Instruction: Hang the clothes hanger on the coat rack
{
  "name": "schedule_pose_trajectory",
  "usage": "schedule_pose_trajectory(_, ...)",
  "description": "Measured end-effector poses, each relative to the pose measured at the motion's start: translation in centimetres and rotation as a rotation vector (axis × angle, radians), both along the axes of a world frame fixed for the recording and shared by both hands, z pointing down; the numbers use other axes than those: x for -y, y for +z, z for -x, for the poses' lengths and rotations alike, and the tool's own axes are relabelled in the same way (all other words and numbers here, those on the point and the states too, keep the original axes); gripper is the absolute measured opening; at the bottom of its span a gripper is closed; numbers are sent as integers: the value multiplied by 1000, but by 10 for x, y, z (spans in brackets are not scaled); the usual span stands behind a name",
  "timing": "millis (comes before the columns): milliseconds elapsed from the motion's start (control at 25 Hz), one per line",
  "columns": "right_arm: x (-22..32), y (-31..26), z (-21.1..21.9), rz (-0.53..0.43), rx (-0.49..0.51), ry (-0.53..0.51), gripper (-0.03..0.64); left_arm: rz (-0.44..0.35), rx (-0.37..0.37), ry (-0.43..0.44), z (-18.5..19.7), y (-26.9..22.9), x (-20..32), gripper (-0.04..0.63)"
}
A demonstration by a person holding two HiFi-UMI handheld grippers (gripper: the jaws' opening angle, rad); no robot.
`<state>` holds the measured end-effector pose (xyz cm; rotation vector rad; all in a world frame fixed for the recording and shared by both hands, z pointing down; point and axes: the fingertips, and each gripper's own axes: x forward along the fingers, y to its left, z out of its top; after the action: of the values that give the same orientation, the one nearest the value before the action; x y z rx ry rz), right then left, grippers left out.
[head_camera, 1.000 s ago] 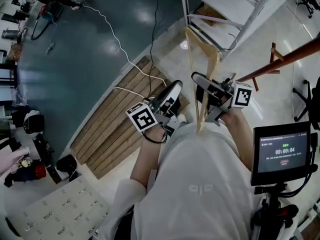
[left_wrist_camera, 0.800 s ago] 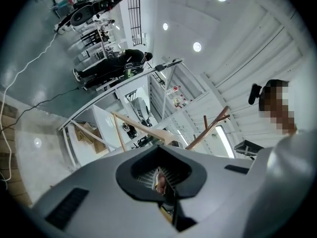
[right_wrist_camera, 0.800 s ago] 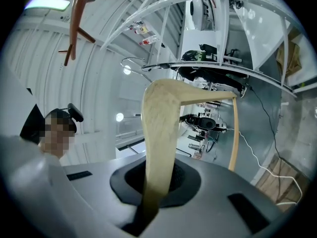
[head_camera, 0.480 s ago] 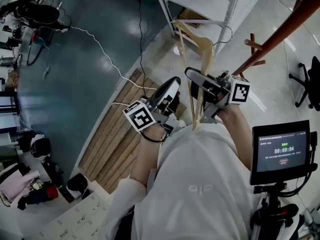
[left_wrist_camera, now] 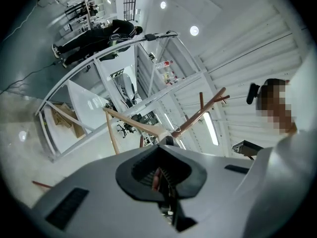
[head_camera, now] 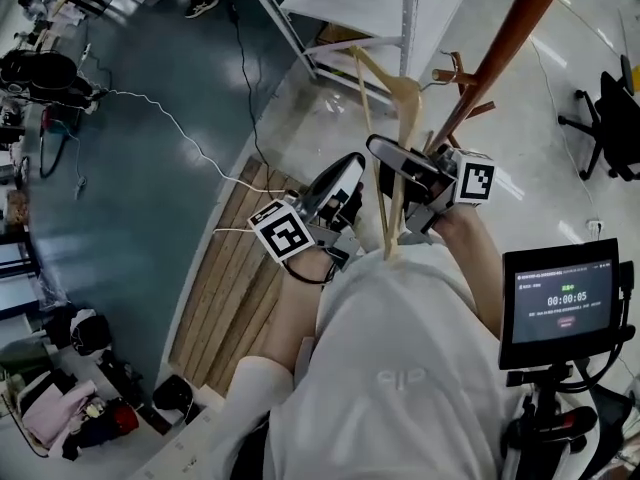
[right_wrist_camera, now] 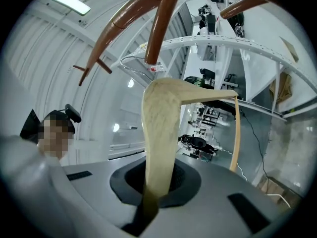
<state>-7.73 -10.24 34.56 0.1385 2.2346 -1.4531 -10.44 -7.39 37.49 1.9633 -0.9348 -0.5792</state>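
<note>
Clothes hanger [right_wrist_camera: 161, 133] stands upright, one wooden arm pinched in the right tool [right_wrist_camera: 157, 195], probably so its wire hook [right_wrist_camera: 132, 66] leads toward the coat rack [right_wrist_camera: 158, 29] at 12 o'clock. The left tool [left_wrist_camera: 166, 182], at 9 o'clock, is pressed together on nothing. Whether the hook touches a peg is hard to make out.

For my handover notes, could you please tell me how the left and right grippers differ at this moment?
The right gripper is shut on the hanger; the left gripper is shut on nothing. The right gripper sits nearer the rack than the left gripper. Both point up towards the rack.
</note>
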Motion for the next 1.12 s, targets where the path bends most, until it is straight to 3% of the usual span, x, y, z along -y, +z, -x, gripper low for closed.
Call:
schedule_pose_trajectory(600, -14, 27, 4, 83, -46, -44, 6, 71, -48, 17, -15, 28, -8, 6)
schedule_pose_trajectory(920, 0, 34, -8, 131, -85, 39, 6, 93, -63, 56, -17, 27, -2, 6)
schedule_pose_trajectory(1120, 14, 68, -52, 175, -100, 135, 6, 107, -57, 108, -50, 49, 4, 6)
